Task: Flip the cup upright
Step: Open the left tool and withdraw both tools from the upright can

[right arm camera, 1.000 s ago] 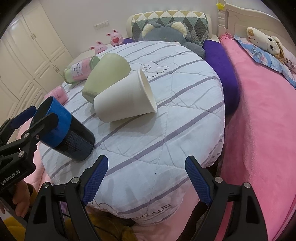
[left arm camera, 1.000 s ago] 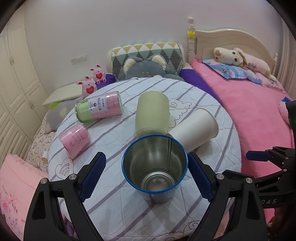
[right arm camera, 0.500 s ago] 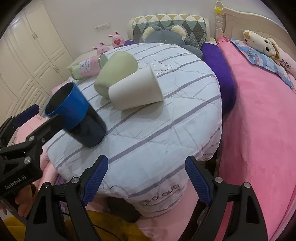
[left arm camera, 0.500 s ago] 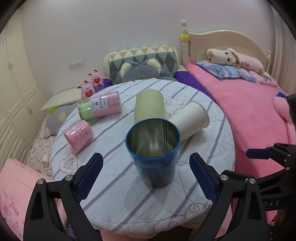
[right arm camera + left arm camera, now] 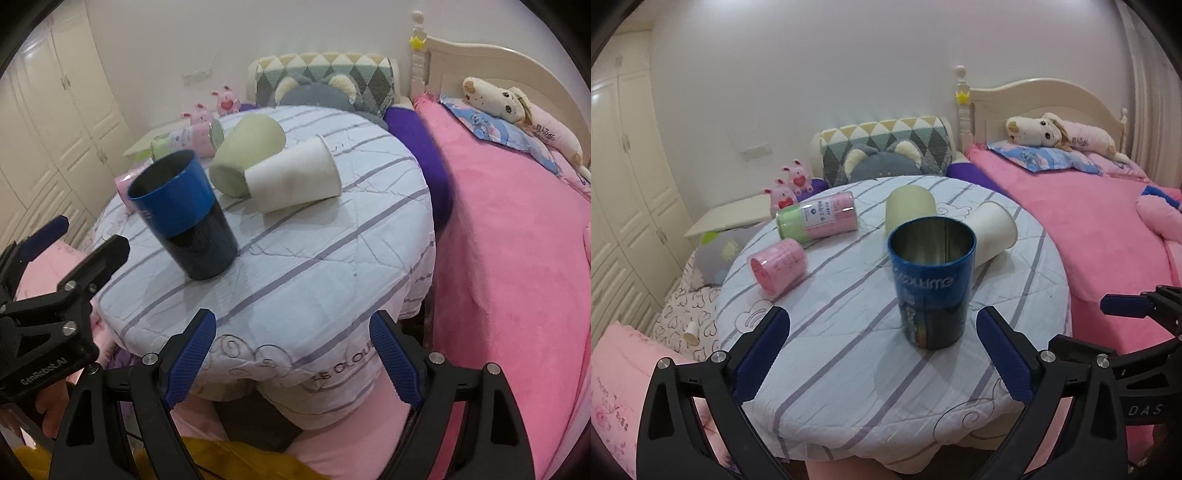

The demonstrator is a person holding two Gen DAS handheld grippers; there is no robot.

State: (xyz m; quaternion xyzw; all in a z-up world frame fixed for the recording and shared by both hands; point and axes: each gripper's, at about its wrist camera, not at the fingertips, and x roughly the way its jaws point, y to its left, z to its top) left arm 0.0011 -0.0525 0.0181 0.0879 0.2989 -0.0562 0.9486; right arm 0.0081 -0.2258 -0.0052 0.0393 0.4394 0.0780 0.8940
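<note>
A blue metal cup [image 5: 931, 284] stands upright on the round table [image 5: 849, 369]; it also shows in the right wrist view [image 5: 184, 218]. My left gripper [image 5: 882, 354] is open and empty, pulled back from the cup near the table's front edge. My right gripper [image 5: 291, 358] is open and empty, off the table's near edge. Behind the blue cup lie a pale green cup [image 5: 247, 158], a white paper cup [image 5: 295, 181], a pink cup [image 5: 777, 266] and a pink-and-green bottle [image 5: 818, 218], all on their sides.
A pink bed [image 5: 517, 240] runs along the right of the table. Plush toys and a patterned cushion [image 5: 886, 147] sit behind it. White wardrobes [image 5: 620, 184] stand at the left. A pink cushion [image 5: 613, 387] lies low at the left.
My left gripper let go of the blue cup and drew back from it. The cup now stands upright on the table. My right gripper drew back a little.
</note>
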